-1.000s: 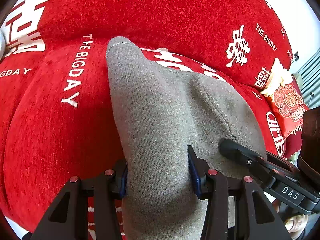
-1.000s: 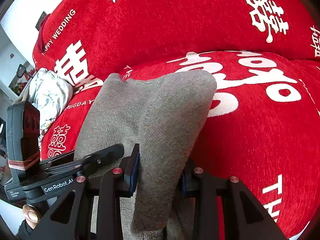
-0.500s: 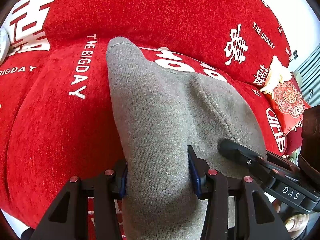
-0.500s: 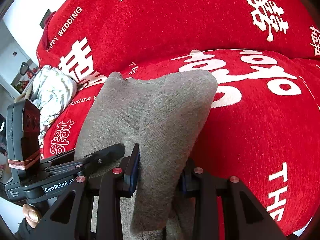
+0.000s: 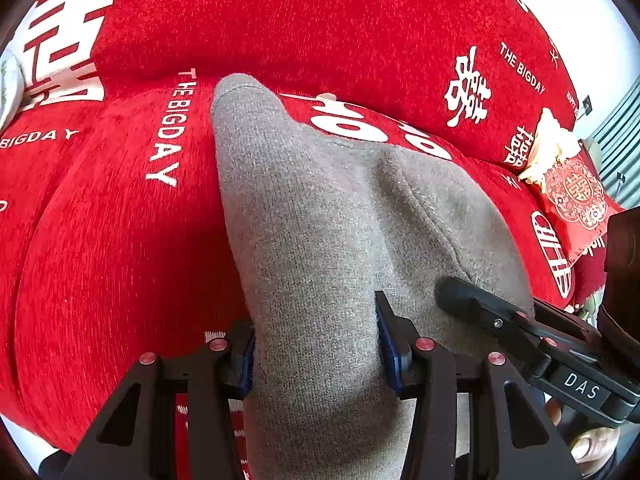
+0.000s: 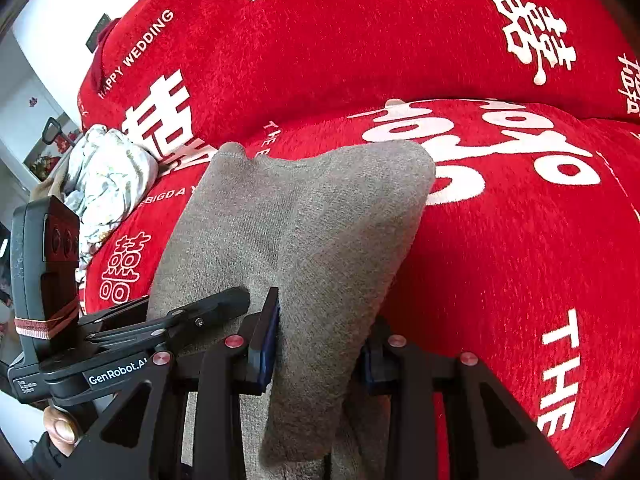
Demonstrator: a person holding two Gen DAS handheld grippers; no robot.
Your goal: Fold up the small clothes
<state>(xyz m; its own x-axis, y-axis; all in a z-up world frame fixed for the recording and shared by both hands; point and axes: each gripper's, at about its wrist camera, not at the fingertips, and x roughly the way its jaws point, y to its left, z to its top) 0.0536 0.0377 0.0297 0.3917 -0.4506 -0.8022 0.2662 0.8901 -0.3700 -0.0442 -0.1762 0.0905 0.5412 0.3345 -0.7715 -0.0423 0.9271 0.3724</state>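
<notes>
Left-wrist view: a bunched edge of the grey garment [image 5: 320, 240] is pinched between the blue pads of the left gripper [image 5: 316, 352], and from there the cloth is stretched forward over the red sofa cover [image 5: 112, 248], its far end resting on the seat cushion. Further right in that view, the right gripper [image 5: 516, 320] is seen at the cloth's other side, just beside the first. Right-wrist view: the left gripper [image 6: 168, 324] is seen at the left, with a floral bundle [image 6: 108, 176] lying well behind it on the sofa; to the right, a thick fold of the garment [image 6: 312, 232] is clamped between the pads of the right gripper [image 6: 316, 344], with loose cloth hanging below them. Several risks can be judged. If the two grips are carried unevenly, the fold line would be skewed. The plush cover could drag on the knit, so that the far end is rucked instead of laid flat. The hanging slack could be trapped under the fold. A thick bunch could also slip from the pads if pulled hard.
</notes>
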